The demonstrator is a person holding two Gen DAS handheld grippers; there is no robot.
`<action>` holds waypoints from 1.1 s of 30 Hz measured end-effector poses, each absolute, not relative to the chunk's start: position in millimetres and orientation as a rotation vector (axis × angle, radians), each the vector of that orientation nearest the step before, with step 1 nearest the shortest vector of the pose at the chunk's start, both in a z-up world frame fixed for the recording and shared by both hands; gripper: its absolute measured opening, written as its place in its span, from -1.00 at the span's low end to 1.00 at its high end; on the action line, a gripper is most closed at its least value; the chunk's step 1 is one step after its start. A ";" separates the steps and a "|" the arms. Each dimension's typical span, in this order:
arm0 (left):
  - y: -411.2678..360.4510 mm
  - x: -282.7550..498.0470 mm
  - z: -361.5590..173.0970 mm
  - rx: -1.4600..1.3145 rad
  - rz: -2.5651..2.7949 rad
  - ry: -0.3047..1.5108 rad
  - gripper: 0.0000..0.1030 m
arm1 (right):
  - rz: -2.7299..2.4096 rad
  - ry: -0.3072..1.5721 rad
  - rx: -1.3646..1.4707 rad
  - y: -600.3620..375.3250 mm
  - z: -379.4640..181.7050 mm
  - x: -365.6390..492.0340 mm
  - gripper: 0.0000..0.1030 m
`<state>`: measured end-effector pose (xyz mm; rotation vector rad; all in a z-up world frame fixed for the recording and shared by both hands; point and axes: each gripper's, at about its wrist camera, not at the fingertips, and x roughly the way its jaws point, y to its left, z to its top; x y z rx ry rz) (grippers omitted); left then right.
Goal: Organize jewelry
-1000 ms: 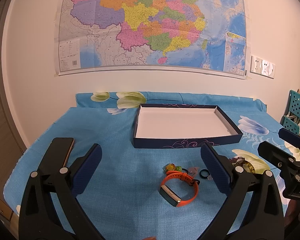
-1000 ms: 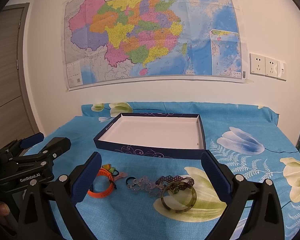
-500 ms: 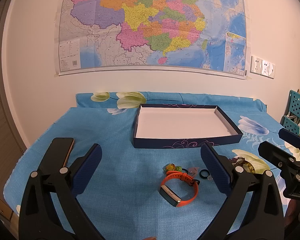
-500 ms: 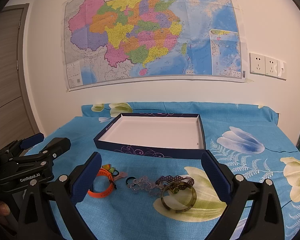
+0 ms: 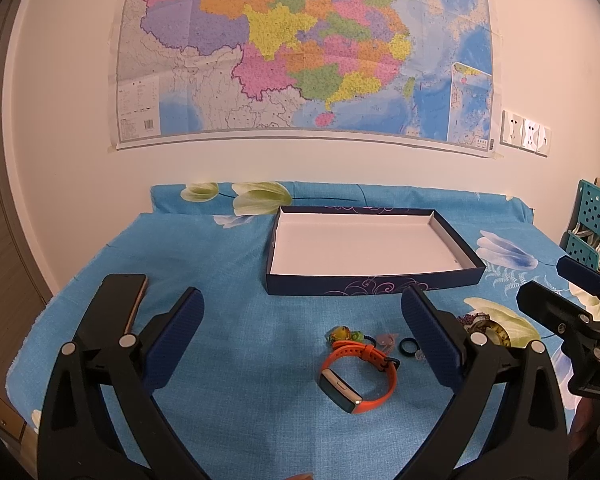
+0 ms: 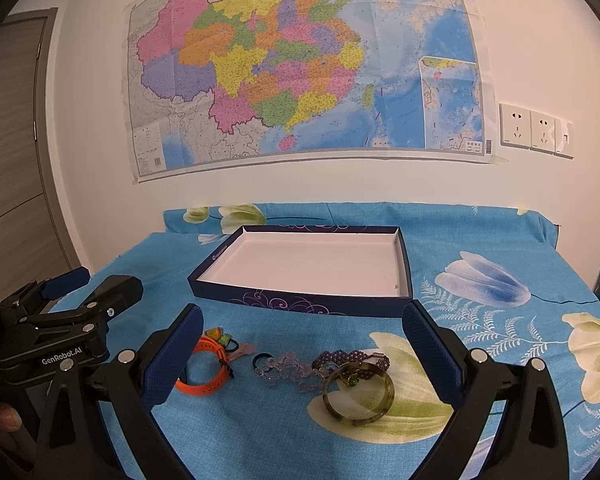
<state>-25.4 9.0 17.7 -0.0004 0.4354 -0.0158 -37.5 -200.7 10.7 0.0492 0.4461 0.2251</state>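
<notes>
A dark blue box lid with a white inside (image 5: 372, 280) (image 6: 300, 302) lies empty at the middle of the blue cloth. In front of it lie an orange wristband watch (image 5: 358, 376) (image 6: 204, 366), a small yellow-green charm (image 5: 342, 334), a black ring (image 5: 407, 346) (image 6: 260, 360), a clear bead bracelet (image 6: 288, 370), a purple bead bracelet (image 6: 350, 358) and an olive bangle (image 6: 358, 394). My left gripper (image 5: 300, 340) is open above the watch. My right gripper (image 6: 300, 344) is open above the bracelets. Both are empty.
A phone (image 5: 134, 300) lies at the left on the flowered blue cloth (image 5: 220, 264). A map hangs on the wall (image 5: 304, 52). Teal baskets (image 5: 594, 216) stand at the right edge. The left gripper shows at the left of the right wrist view (image 6: 60, 332).
</notes>
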 end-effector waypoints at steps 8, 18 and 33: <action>8.8 -23.5 16.3 0.000 -0.019 0.440 0.89 | 0.228 0.444 0.046 -200.6 9.5 -37.2 0.87; 7.1 -21.5 15.6 0.001 -0.021 0.447 0.89 | 0.228 0.436 0.051 -200.7 9.2 -35.4 0.87; 8.2 -0.7 -7.7 0.008 -0.073 0.548 0.89 | 0.210 0.484 0.054 -211.2 -4.6 -23.6 0.87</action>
